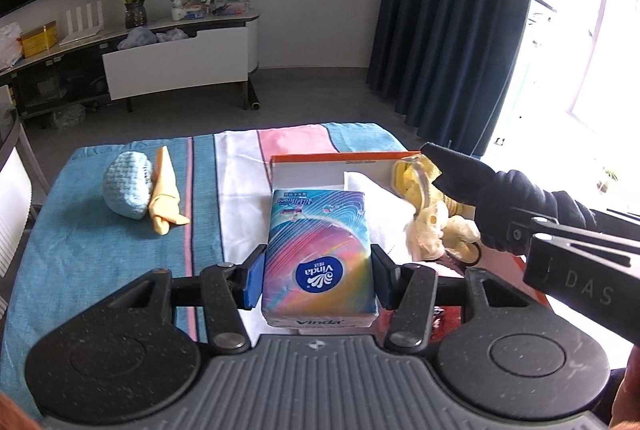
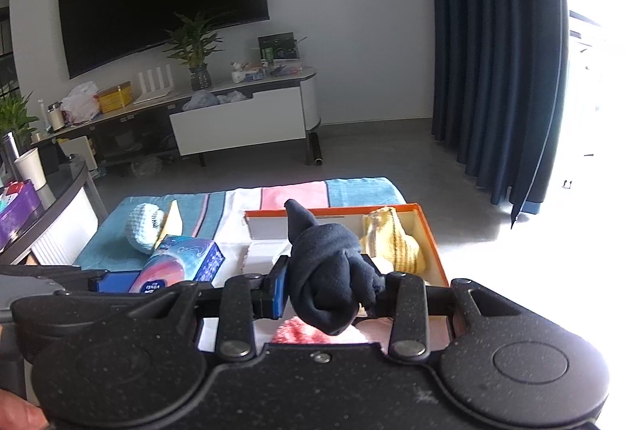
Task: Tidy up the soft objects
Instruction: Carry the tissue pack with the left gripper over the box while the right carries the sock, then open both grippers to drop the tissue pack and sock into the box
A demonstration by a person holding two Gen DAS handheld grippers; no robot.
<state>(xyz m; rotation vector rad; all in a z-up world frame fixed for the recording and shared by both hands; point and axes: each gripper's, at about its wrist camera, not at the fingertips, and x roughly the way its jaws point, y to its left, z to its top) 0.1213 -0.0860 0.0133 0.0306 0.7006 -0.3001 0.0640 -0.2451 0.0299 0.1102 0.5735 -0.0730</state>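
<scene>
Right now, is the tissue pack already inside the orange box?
No. The tissue pack is clamped between the left gripper's jaws, in front of the orange box.

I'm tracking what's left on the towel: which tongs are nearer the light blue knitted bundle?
Left. The left tongs sit closer to the light blue knitted bundle; the right tongs are over the orange box.

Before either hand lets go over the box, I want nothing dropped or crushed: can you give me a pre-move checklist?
1. Left gripper clamps the Vinda tissue pack: ok, pads press both sides.
2. Right gripper grips the dark navy sock bundle: ok.
3. Orange box open: ok.
4. Free room in the box: cannot tell; yellow knitted item and white cloth already fill part.
5. Blue knitted pouch and folded yellow cloth boxed: not ok, on the striped towel.
</scene>
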